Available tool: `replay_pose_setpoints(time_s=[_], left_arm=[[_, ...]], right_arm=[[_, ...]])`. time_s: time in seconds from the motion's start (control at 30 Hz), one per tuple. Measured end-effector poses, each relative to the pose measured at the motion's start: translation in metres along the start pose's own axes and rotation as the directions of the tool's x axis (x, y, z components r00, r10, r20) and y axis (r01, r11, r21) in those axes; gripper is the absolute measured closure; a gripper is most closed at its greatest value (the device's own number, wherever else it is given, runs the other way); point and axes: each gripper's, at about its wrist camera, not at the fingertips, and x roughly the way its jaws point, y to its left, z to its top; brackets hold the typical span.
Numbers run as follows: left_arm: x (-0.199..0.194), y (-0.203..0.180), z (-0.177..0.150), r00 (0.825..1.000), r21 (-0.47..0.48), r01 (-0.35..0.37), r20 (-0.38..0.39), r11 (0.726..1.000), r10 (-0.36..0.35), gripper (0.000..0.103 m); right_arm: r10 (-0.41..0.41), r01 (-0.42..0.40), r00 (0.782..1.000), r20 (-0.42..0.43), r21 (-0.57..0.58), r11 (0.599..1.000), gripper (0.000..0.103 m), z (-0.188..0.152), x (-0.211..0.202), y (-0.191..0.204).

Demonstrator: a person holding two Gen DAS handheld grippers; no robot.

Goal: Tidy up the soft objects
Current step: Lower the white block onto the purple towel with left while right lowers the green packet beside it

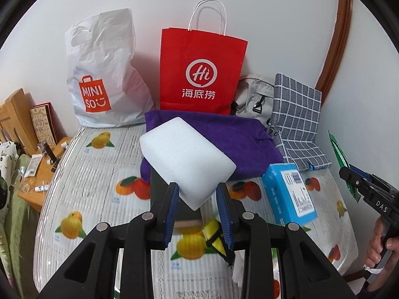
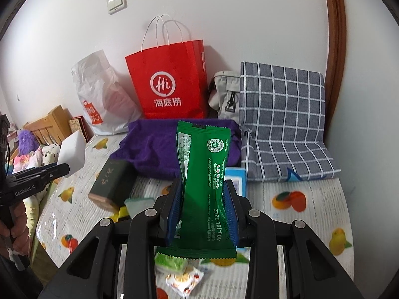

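My left gripper [image 1: 197,194] is shut on a corner of a white foam sponge [image 1: 187,157], which is held above the fruit-patterned table [image 1: 87,174]; the same sponge [image 2: 72,155] shows at the left of the right wrist view. My right gripper [image 2: 203,209] is shut on a green snack packet [image 2: 204,174], held upright between its blue pads; its edge [image 1: 343,160] shows at the right of the left wrist view. A purple towel [image 1: 224,139] lies behind both.
A red paper bag [image 1: 202,72], a white plastic bag [image 1: 104,74], a grey bag [image 2: 224,92] and a checked cloth [image 2: 281,124] line the wall. A dark green box [image 2: 112,184], a blue box [image 1: 289,194] and small wrapped sweets [image 2: 182,279] lie on the table.
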Motion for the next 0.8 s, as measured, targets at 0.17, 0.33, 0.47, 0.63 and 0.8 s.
replay_pose_setpoints(time_s=[0.17, 0.33, 0.47, 0.63, 0.8], left_arm=[[0.02, 0.005, 0.018, 1.0, -0.002, -0.011, -0.01, 1.0, 0.011, 0.073], [0.046, 0.009, 0.035, 1.0, -0.007, -0.013, -0.028, 1.0, 0.013, 0.073], [0.068, 0.011, 0.05, 0.999, -0.014, -0.01, -0.046, 1.0, 0.009, 0.073], [0.092, 0.013, 0.067, 0.998, -0.007, -0.02, -0.06, 1.0, 0.019, 0.073], [0.123, 0.013, 0.079, 0.996, -0.012, -0.023, -0.082, 1.0, 0.021, 0.073]], right_arm=[[0.008, -0.008, 1.0, -0.001, -0.011, 1.0, 0.07, 0.018, 0.022, 0.002], [0.017, -0.017, 1.0, -0.019, -0.017, 1.0, 0.07, 0.033, 0.051, 0.003], [0.028, -0.029, 0.999, -0.031, -0.008, 1.0, 0.07, 0.048, 0.076, -0.001], [0.045, -0.045, 0.998, -0.047, -0.001, 0.999, 0.07, 0.067, 0.108, -0.005], [0.067, -0.067, 0.996, -0.06, 0.008, 0.998, 0.07, 0.081, 0.138, -0.007]])
